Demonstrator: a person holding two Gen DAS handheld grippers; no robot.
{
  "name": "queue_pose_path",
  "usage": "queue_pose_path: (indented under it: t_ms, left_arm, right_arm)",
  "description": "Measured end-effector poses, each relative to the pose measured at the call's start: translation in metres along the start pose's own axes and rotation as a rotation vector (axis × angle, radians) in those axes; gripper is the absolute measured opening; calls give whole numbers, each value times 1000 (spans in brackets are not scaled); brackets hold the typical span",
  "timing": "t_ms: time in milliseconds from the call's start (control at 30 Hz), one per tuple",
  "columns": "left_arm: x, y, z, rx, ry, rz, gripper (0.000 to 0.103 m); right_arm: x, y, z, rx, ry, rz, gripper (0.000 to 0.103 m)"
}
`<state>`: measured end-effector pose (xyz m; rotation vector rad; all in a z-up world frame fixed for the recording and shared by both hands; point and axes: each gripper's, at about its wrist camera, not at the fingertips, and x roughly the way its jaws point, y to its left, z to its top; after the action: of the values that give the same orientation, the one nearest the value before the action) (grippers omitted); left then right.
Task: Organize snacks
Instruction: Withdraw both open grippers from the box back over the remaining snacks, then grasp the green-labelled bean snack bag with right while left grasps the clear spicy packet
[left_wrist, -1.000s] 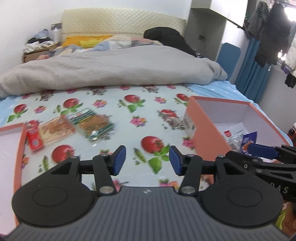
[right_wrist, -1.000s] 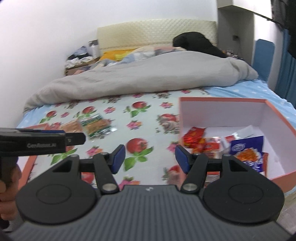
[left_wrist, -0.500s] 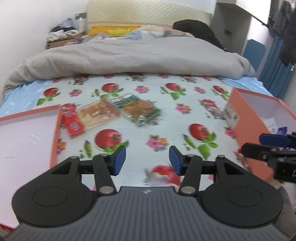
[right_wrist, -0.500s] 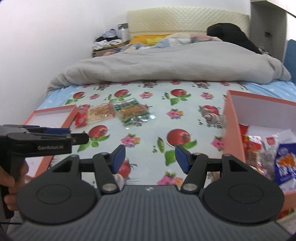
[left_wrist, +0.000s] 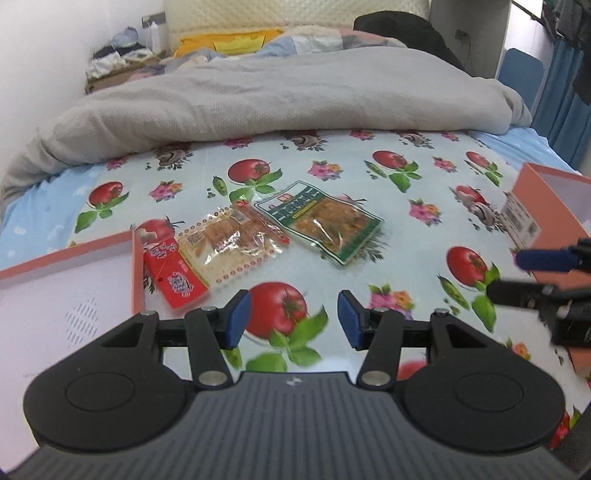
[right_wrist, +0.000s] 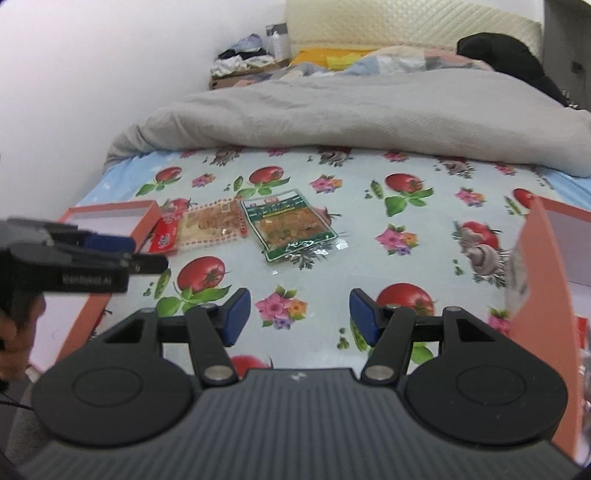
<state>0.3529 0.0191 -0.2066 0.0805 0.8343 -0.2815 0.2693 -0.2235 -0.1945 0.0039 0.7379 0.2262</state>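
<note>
Two orange boxes frame what we see on the bed: the left box (left_wrist: 66, 306) with its pale inside at the near left, and the right box (right_wrist: 546, 280) at the far right edge of both views. A second ago the right box filled much of each picture and we could see the packets inside it; now only its left wall shows, and the left box has grown large. Between them lies the tomato-print cloth (left_wrist: 332, 162), with the grey duvet (left_wrist: 295, 96) bunched behind it.

The three loose snacks sit together on the cloth just beside the left box, nearer and more central than before: the green packet (left_wrist: 325, 221), the clear packet (left_wrist: 232, 243) touching it, and the red packet (left_wrist: 173, 277) against the box's corner.

Our left tool (left_wrist: 291, 317) stands partly open with nothing between its blue pads, above a printed tomato short of the snacks. Our right tool (right_wrist: 299, 317) is likewise partly open and empty, as it was earlier.
</note>
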Motion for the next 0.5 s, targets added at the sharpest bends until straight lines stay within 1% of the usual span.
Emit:
queue_pose_path:
  t_ms: [133, 200, 267, 333, 367, 433, 467, 500]
  left_arm:
    - [28, 16, 19, 5, 38, -14, 58]
    - [47, 23, 28, 12, 71, -28, 62]
    - [63, 29, 35, 17, 94, -30, 67]
    - [81, 34, 43, 28, 130, -29, 71]
    - [89, 37, 47, 31, 146, -26, 72]
    - [105, 42, 54, 27, 169, -23, 75]
    - [113, 46, 58, 21, 184, -24, 79]
    - [121, 48, 63, 19, 195, -25, 81]
  right_arm:
    - [32, -1, 7, -24, 25, 28, 62]
    - [47, -1, 10, -40, 33, 37, 62]
    - [65, -2, 14, -43, 50, 48, 62]
    - [80, -3, 18, -37, 60, 62, 63]
    - [88, -3, 21, -36, 69, 63, 64]
    - [99, -3, 26, -39, 63, 68, 74]
    - [103, -3, 28, -38, 59, 81, 76]
    - [109, -4, 31, -37, 61, 100, 78]
